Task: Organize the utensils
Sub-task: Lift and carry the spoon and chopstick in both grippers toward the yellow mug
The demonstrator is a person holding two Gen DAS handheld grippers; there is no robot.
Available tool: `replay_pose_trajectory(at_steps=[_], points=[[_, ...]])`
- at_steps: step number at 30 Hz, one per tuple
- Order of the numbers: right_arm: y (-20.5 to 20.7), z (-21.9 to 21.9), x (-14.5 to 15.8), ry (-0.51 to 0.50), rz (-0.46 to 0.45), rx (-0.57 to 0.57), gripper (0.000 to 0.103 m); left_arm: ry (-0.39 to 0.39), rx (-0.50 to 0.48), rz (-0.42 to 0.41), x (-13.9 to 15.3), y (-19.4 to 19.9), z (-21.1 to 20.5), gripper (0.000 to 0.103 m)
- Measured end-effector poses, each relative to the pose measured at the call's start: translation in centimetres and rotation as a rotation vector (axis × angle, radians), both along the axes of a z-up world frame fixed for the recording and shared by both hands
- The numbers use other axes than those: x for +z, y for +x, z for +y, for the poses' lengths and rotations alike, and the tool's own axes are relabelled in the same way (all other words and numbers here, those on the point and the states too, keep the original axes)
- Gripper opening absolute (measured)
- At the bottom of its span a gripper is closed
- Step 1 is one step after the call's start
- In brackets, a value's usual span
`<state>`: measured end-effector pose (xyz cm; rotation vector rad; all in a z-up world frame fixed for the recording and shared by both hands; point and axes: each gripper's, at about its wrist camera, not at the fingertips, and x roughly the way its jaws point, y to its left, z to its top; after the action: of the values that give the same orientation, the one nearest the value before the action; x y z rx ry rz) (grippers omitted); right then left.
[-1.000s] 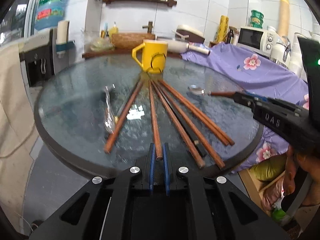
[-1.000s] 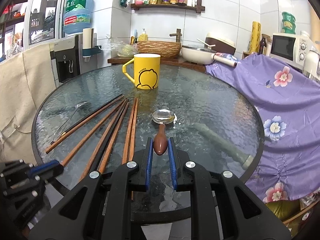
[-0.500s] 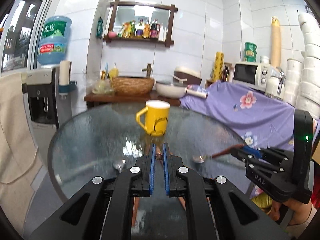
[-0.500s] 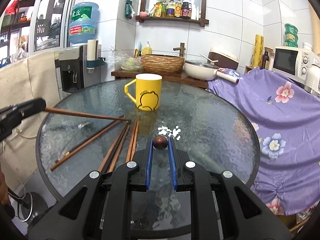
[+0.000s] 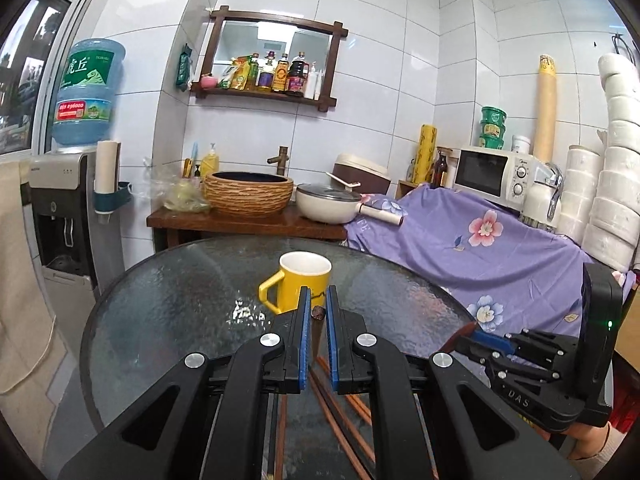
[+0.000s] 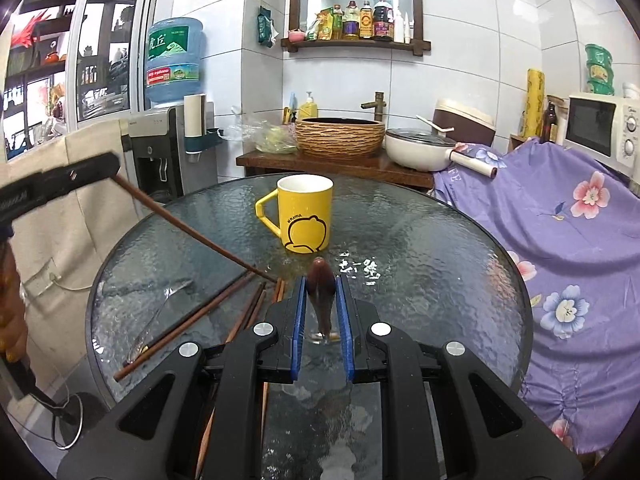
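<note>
A yellow mug (image 5: 304,284) (image 6: 306,216) stands upright near the middle of the round glass table (image 6: 440,248). My left gripper (image 5: 317,300) is shut on one brown chopstick (image 6: 192,236), held above the table. The chopstick slopes down from that gripper (image 6: 108,170) towards the fan of chopsticks (image 6: 192,320) lying on the glass. My right gripper (image 6: 322,284) is shut on the wooden handle of a spoon (image 6: 322,300), just short of the mug. The spoon's bowl is mostly hidden behind the fingers. The right gripper (image 5: 468,336) also shows low at the right of the left wrist view.
A metal spoon (image 6: 160,312) lies on the glass left of the chopsticks. Behind the table are a wooden counter (image 5: 248,224) with a woven basin and a white pan (image 5: 330,206). A purple flowered cloth (image 5: 480,248) covers furniture at the right. A water dispenser (image 5: 60,216) stands at the left.
Both grippers have risen from table level. The left one lifted its chopstick out of the fan, and the right one lifted the spoon off the glass. The views tilted up towards the wall.
</note>
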<state>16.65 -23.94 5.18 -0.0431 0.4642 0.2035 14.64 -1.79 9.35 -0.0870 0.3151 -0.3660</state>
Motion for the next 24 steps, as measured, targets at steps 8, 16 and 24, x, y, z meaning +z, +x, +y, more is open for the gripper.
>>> replay_pose_trajectory(at_steps=[8,16,24], points=[[2.8,-0.7,1.2,0.029,0.051,0.044,0.016,0.011,-0.04,0.034,2.2,3.6,0.0,0.007],[4.2,-0.9,1.7,0.035,0.09,0.074,0.016,0.037,-0.071,0.047,3.7,5.2,-0.2,0.007],[5.2,-1.1,2.4,0.054,0.102,0.098,0.016,0.046,-0.077,0.074,4.8,7.3,-0.2,0.007]])
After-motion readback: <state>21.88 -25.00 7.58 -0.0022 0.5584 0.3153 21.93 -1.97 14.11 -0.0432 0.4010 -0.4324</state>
